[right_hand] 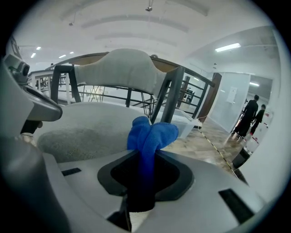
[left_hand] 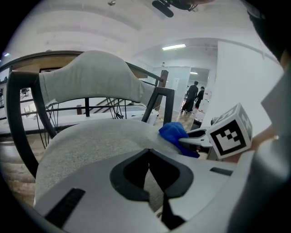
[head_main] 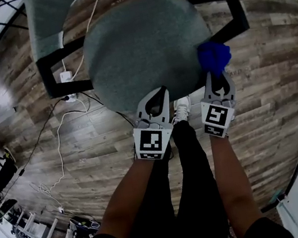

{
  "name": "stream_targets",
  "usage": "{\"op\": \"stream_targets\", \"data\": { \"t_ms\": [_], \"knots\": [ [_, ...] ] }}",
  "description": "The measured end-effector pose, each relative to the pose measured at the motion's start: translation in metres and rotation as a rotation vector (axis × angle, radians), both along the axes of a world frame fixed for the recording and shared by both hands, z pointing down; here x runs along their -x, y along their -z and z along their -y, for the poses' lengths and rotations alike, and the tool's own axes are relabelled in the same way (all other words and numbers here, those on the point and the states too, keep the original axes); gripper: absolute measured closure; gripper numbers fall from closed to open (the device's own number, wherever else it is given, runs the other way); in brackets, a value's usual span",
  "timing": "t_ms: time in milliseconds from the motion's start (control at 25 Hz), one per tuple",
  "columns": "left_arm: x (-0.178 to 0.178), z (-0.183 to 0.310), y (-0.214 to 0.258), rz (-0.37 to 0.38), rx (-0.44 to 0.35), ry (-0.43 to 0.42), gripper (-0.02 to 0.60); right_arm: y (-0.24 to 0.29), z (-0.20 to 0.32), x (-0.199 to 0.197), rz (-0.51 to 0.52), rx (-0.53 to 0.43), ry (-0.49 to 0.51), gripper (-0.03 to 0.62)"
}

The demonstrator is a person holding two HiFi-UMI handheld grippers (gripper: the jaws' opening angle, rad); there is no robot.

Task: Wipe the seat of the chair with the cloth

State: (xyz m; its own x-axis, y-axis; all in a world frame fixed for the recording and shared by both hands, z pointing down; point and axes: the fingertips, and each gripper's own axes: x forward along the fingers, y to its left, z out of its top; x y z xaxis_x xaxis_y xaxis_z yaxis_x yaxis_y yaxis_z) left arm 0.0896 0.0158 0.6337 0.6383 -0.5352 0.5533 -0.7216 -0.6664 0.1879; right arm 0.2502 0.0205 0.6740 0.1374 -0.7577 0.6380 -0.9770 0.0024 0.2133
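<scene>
Head view: a round grey fabric-covered chair seat [head_main: 142,48] fills the upper middle, carried on a black metal frame [head_main: 53,75], with a grey padded backrest [head_main: 48,19] at its far left side. The left gripper [head_main: 158,92] lies over the seat's near edge, its tip on the fabric. The right gripper [head_main: 215,75] sits just off the seat's near right edge, and a bunched blue cloth [head_main: 214,57] sticks out of its tip, touching the seat's rim. Each gripper carries a white cube with black square markers. Under the seat lies a wood-plank floor [head_main: 265,66], and a white cable [head_main: 60,131] trails across it to the left of the seat.

In the left gripper view, the left gripper's [left_hand: 149,159] jaws are pressed together with nothing between them, and the seat [left_hand: 91,145] spreads just beyond them. The cloth [left_hand: 173,133] shows at the seat's right side.

In the right gripper view, the right gripper's [right_hand: 144,159] jaws are clamped on the cloth [right_hand: 152,134], whose free end bulges out in two folds above them, beside the seat's [right_hand: 86,127] right edge.
</scene>
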Motion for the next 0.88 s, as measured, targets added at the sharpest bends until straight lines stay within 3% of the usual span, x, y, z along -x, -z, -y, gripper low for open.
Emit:
{"op": "stream_targets", "data": {
  "t_ms": [200,360,520,680,880],
  "knots": [
    [-0.008,-0.002,0.011,-0.008,-0.016,-0.007,0.574,0.004,0.0,-0.006,0.054,0.001,-0.013,0.497],
    [-0.004,0.002,0.033,-0.025,-0.037,0.006,0.574,0.039,0.002,0.0,0.171,-0.101,-0.021,0.497],
    [0.003,0.001,0.074,-0.061,-0.052,0.022,0.574,0.1,-0.007,0.007,0.206,-0.192,0.049,0.497],
    [0.021,0.016,0.129,-0.085,-0.132,0.038,0.574,0.171,0.002,0.024,0.211,-0.277,0.125,0.497],
    [0.066,0.022,0.204,-0.06,-0.178,0.133,0.574,0.244,-0.015,0.072,0.16,-0.287,0.282,0.497]
  ]
}}
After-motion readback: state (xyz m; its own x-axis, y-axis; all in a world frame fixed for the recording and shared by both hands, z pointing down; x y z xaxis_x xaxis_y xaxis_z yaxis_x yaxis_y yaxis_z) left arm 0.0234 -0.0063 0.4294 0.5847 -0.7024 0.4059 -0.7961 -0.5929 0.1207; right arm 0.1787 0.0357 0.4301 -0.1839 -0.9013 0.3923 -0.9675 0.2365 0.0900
